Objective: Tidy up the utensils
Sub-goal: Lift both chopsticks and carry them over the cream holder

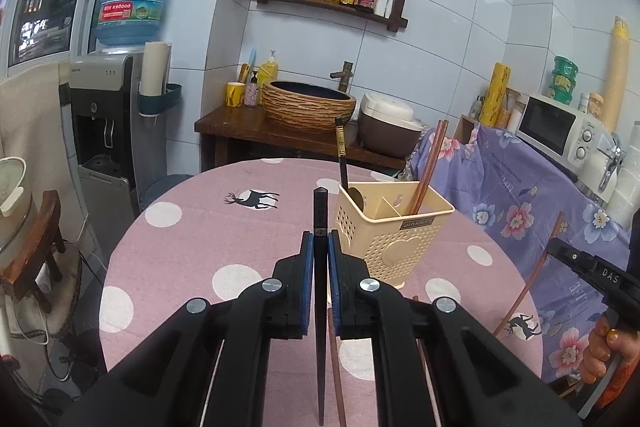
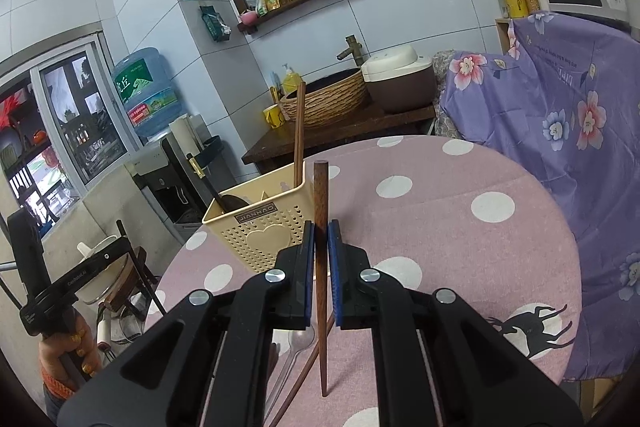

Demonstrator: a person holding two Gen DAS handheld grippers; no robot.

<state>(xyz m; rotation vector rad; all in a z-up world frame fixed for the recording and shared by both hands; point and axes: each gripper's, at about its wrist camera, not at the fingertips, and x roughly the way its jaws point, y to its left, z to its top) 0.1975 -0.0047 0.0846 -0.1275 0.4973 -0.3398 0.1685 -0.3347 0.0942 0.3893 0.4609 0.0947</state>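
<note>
The left gripper (image 1: 320,247) was clamped narrowly on a dark, nearly black chopstick (image 1: 320,219), which ran lengthwise between the blue pads (image 1: 307,259) and stuck out ahead of the tips. The right gripper (image 2: 320,239) was likewise closed tight on a reddish-brown wooden chopstick (image 2: 321,195), held the same way. Both grippers were above a round table with a pink, white-dotted cloth (image 1: 192,239). Just ahead stood a cream perforated utensil holder (image 1: 390,227), upright, with brown chopsticks (image 1: 430,167) in one compartment and a dark-handled utensil (image 1: 342,159) in another. A clear plastic spoon (image 2: 294,347) and another chopstick (image 2: 308,367) lay on the cloth beneath the right gripper.
</note>
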